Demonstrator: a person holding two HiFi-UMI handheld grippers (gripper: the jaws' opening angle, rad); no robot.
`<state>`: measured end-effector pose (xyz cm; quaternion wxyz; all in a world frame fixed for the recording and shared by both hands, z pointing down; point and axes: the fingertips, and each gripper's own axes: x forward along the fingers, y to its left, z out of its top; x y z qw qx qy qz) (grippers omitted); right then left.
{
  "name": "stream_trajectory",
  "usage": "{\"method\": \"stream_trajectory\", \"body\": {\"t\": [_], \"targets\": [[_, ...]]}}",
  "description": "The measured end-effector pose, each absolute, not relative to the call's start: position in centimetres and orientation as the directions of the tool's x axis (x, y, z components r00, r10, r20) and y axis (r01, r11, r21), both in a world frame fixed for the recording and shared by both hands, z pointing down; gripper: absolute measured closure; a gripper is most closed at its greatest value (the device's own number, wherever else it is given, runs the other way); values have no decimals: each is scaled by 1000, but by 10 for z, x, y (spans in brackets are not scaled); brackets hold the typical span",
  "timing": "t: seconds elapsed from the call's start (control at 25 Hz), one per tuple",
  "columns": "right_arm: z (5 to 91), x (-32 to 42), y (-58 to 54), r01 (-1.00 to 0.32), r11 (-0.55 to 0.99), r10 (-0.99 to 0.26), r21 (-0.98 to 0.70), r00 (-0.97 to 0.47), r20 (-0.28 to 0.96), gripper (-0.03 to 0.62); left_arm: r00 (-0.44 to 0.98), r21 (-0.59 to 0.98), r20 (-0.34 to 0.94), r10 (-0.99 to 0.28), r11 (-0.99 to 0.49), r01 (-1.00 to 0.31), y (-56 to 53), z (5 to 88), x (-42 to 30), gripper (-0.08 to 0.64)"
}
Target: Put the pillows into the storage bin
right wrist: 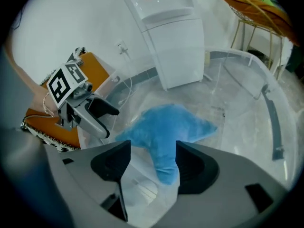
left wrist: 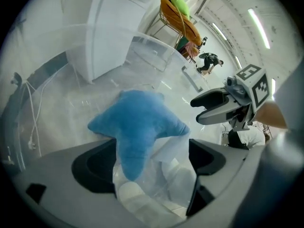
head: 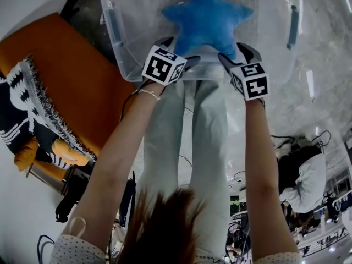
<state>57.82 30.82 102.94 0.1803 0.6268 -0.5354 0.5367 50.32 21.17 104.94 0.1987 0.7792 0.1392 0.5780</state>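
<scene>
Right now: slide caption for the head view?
Jaws open, left hand-held gripper and right hand-held gripper flank a blue star pillow at the near rim of the clear storage bin.

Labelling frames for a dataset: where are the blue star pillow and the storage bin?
blue star pillow [head: 206, 18]: head view, centre of the star.
storage bin [head: 269, 32]: head view, bare clear plastic right of the pillow.

Star pillow [head: 206, 18]: coloured plain blue. Storage bin [head: 127, 59]: left clear, fitted with grey handles. Couch [head: 71, 70]: covered in orange. Throw [head: 25, 111]: patterned navy and white. Left gripper [head: 179, 48] and right gripper [head: 237, 54]: cubes marked in black-and-white squares.
</scene>
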Motion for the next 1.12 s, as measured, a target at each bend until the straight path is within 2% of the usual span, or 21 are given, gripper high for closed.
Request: {"method": "stream_trajectory", "body": {"t": [0.16,0.24,0.28,0.44,0.52,0.56,0.72,0.92,1.12], "targets": [[982,598,295,-853,-409,-556,-325,-50,830,360,434,477,793,428,-879,-3,202,1000,523,92],[948,615,285,-849,-439,-601,-293,35,798,393,508,436,773,381,-900,12,191,972,536,98],[929,623,280,-847,-454,-623,-276,80,778,424,537,402,767,350,-915,23,186,958,542,129],[838,647,260,-832,-501,-699,-238,227,678,545,667,276,704,246,-959,62,174,875,568,380],[787,656,252,-837,-505,-732,-213,284,620,569,740,238,647,182,-971,31,162,823,583,510],[760,660,247,-845,-500,-746,-191,308,590,580,775,223,615,146,-975,7,155,796,591,551],[643,670,228,-870,-480,-797,-113,379,469,581,883,179,466,57,-983,-31,131,672,614,557],[501,664,212,-878,-472,-842,-78,422,336,581,943,118,330,31,-993,-8,115,525,615,557],[369,651,194,-903,-428,-884,29,425,195,581,985,26,172,8,-1000,4,95,391,610,557]]}}
